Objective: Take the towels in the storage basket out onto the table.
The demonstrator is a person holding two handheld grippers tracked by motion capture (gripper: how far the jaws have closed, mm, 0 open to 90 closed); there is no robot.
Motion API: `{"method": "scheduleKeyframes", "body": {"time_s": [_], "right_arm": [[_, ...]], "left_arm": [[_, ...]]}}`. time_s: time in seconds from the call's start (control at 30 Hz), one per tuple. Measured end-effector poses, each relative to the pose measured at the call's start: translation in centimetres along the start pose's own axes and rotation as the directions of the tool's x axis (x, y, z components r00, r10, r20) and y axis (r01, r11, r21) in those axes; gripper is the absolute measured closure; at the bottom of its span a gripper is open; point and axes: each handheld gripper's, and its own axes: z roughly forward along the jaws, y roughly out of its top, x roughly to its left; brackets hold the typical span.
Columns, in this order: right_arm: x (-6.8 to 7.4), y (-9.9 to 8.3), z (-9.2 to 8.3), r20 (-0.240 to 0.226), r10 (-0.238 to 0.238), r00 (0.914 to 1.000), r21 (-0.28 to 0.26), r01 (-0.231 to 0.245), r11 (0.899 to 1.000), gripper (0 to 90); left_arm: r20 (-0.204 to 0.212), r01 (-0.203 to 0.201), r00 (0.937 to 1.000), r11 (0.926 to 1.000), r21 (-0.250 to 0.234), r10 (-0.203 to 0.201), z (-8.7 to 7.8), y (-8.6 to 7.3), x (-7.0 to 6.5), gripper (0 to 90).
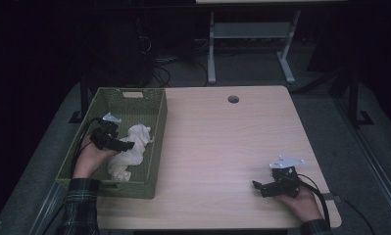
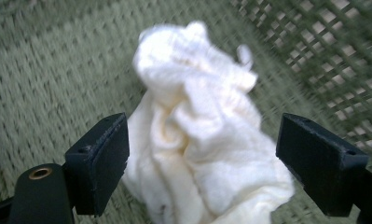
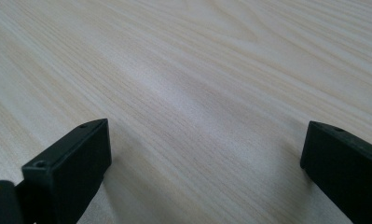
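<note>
Basket (image 1: 156, 127): green, at the surface's (image 1: 222, 147) left edge, walls around the cloth (image 1: 132, 149).
Left claw (image 2: 202, 154): inside basket, jaws apart, straddling cloth.
Right claw (image 1: 257, 187): jaws apart, low over bare surface.

Dark green plaid sleeves, black grippers with blocky screw-holed fingers (image 2: 99, 163), grey three-cornered top plates, trailing black cables.

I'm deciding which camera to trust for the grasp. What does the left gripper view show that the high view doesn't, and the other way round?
Left gripper view alone: the wide gap between the left gripper jaws, with the white cloth lying between them, and the basket's lattice wall close up.

High view alone: the wooden table, the right gripper over it, and both hands.

Both: the cloth inside the green basket, with the left gripper at it.
</note>
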Motion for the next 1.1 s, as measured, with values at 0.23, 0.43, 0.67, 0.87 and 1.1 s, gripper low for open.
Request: {"method": "scheduleKeyframes", "body": {"time_s": [0.23,0.43,0.67,0.87,1.1], "right_arm": [[0.0,0.0,0.0,0.0,0.0,1.0,0.0,0.0,1.0,1.3],[0.0,0.0,0.0,0.0,0.0,1.0,-0.002,0.0,1.0,1.3],[0.0,0.0,0.0,0.0,0.0,1.0,-0.001,0.0,1.0,1.3],[0.0,0.0,0.0,0.0,0.0,1.0,-0.001,0.0,1.0,1.3],[0.0,0.0,0.0,0.0,0.0,1.0,-0.001,0.0,1.0,1.3]], "left_arm": [[-0.032,0.028,0.9992,0.9946,0.1,-0.025,1.1,-0.5,0.4,17.1],[-0.032,0.053,0.9983,0.987,0.151,-0.049,1.8,-0.7,0.5,17.2],[-0.044,0.086,0.996,0.9702,0.226,-0.078,2.5,-1.0,0.7,24.4],[-0.019,0.101,0.9949,0.9547,0.28,-0.099,2.8,-1.2,0.7,39.8],[-0.015,0.112,0.9936,0.9493,0.294,-0.112,2.3,-0.9,0.6,73.1]]}}
